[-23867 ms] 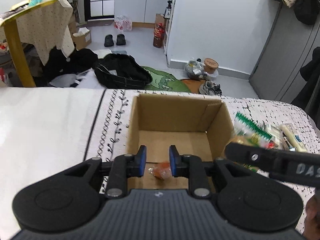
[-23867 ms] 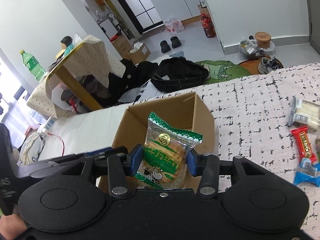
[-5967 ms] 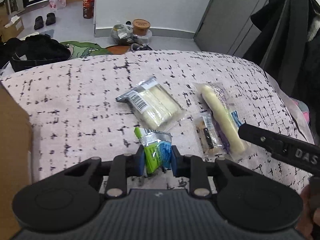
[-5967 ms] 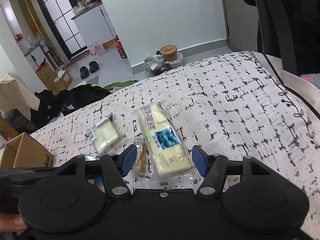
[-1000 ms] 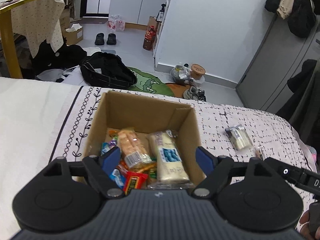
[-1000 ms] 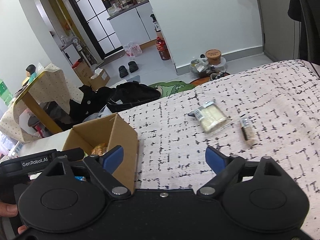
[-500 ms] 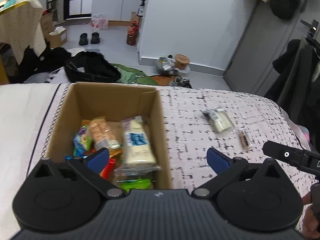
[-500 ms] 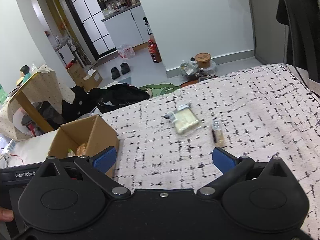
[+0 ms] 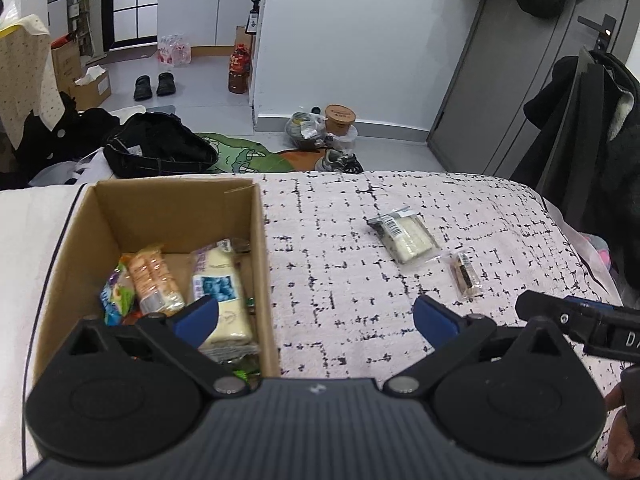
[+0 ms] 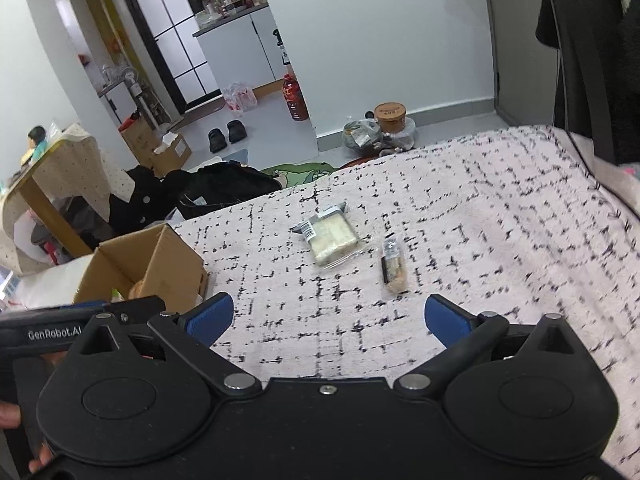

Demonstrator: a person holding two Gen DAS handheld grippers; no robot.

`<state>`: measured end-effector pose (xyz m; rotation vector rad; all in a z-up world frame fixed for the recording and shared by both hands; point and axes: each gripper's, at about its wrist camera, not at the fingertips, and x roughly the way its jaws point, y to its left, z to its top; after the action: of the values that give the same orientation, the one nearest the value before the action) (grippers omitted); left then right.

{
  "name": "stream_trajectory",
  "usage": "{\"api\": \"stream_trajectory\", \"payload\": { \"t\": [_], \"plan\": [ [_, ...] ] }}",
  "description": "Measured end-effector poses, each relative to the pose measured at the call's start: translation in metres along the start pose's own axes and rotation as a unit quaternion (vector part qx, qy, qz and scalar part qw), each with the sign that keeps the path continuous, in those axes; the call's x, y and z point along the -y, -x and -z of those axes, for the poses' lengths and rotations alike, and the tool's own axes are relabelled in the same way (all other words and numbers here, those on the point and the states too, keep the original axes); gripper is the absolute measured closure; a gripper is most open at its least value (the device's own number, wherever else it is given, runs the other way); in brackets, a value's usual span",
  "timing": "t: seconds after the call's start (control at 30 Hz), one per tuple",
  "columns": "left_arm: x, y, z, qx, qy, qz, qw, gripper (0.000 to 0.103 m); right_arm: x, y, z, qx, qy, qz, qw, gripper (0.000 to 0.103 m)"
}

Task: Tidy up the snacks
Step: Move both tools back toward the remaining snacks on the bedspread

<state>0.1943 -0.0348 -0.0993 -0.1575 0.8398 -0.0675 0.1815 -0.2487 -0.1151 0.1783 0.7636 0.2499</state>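
Note:
An open cardboard box [image 9: 260, 236] [image 10: 176, 264] stands on the patterned bed cover and holds several snack packs, among them a long white pack [image 9: 220, 296] and an orange biscuit pack [image 9: 154, 280]. Two snacks lie on the cover to its right: a clear pack of white bars [image 9: 404, 234] [image 10: 332, 240] and a small brown bar [image 9: 464, 274] [image 10: 394, 268]. My left gripper [image 9: 316, 316] is open and empty, above the box's right wall. My right gripper [image 10: 328, 318] is open and empty, short of the two loose snacks.
The bed cover [image 10: 500, 240] ends at its far edge, with the floor beyond holding a black bag [image 9: 160, 152], shoes and containers. Dark coats [image 9: 592, 128] hang at the right. A white sheet [image 9: 28, 232] lies left of the box.
Both grippers have swung to the right, away from the box and towards the two loose snacks. Both stay open and empty.

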Motion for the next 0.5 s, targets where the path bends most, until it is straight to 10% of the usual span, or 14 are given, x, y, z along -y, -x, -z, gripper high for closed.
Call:
{"api": "stream_trajectory", "payload": {
  "t": [0.5],
  "plan": [
    [0.031, -0.027, -0.016, 0.01, -0.017, 0.023, 0.9995, 0.001, 0.024, -0.009, -0.007, -0.007, 0.001, 0.029, 1.0, 0.004]
  ]
}}
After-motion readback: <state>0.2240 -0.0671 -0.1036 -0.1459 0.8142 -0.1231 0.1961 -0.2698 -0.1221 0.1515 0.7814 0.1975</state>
